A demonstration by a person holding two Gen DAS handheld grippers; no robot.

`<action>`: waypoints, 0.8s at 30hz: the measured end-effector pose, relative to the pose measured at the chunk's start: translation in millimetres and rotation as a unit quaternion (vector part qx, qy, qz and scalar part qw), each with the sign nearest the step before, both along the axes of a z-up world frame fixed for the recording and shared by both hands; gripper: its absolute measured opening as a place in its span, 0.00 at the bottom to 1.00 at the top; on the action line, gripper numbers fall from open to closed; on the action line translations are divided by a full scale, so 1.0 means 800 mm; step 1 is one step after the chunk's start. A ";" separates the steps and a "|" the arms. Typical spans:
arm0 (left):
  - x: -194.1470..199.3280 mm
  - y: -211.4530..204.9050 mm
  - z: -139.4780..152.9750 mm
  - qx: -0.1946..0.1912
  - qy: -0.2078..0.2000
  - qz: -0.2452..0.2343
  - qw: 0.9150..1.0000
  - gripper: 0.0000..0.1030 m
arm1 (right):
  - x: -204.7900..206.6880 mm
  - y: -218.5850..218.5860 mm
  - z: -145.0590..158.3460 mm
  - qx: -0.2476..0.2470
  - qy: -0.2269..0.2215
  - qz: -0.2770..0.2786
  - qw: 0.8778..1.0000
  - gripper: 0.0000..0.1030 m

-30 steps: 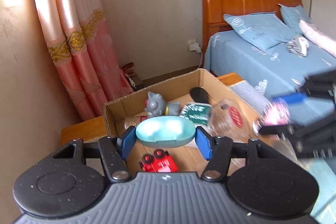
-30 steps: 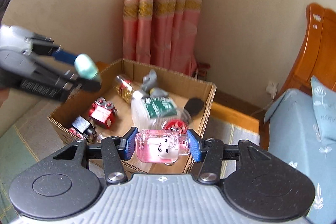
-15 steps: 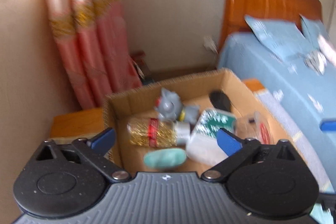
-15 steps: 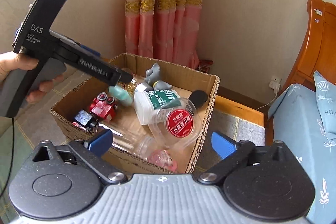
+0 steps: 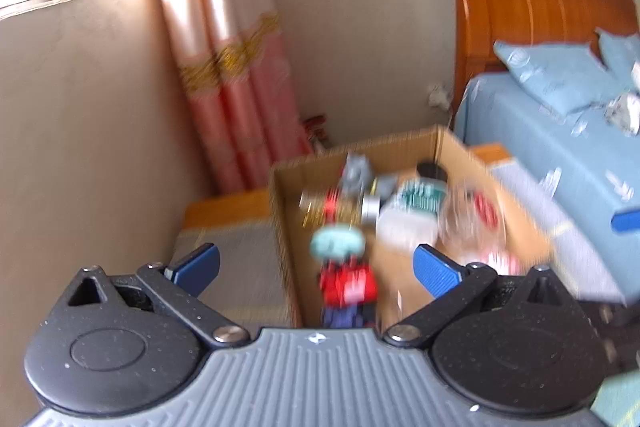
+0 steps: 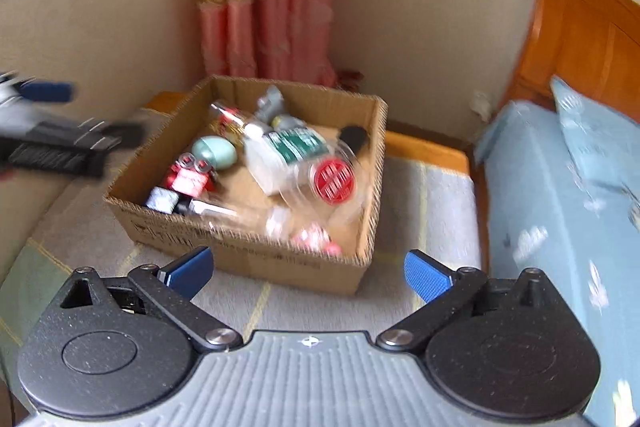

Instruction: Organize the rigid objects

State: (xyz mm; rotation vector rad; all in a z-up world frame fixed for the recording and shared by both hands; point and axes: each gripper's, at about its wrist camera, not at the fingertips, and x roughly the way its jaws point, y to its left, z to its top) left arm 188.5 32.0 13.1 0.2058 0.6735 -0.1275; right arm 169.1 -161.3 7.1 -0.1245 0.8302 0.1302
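Both claws hang empty above a cardboard box [image 6: 256, 259] on a woven mat [image 6: 424, 211] beside a blue-sheeted bed [image 6: 560, 211]; the left claw [image 5: 316, 269] has just been opening and now stands with its blue pads spread wide, nothing between them; the right claw [image 6: 308, 273] has likewise just been opening and is splayed wide and bare. Inside the box, a mint-green oval case [image 6: 214, 153] lies near the left wall, just above a red toy car [image 6: 190, 179]; in the left wrist view motion blur smears both into soft blots. A pink bottle [image 6: 316, 241] lies at the near edge, cut off by the box wall and hard to make out. A white bottle with a green label [image 6: 288, 151], a clear jar with a red lid [image 6: 334, 179], a grey figurine [image 6: 272, 103] and a glittery gold bottle [image 5: 324, 209] crowd the middle and back; a dark round object [image 6: 354, 137] by the right wall is too blurred to name. In the right wrist view the left claw shows only as a dark streak at the frame's left edge; pink curtains [image 6: 264, 11] and a wooden headboard [image 6: 584, 39] close the background.
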 end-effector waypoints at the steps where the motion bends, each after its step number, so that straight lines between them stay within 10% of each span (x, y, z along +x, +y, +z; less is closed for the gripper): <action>1: -0.013 -0.002 -0.003 0.006 0.009 0.007 1.000 0.99 | -0.005 0.001 -0.003 -0.001 0.003 -0.010 1.000 1.00; 11: -0.099 0.008 -0.013 -0.040 0.065 0.066 0.995 0.99 | -0.074 0.002 -0.032 0.045 0.039 -0.103 0.993 1.00; 24: -0.129 -0.010 0.009 -0.034 0.036 0.069 0.996 0.99 | -0.107 0.007 0.010 0.022 -0.018 -0.110 0.994 1.00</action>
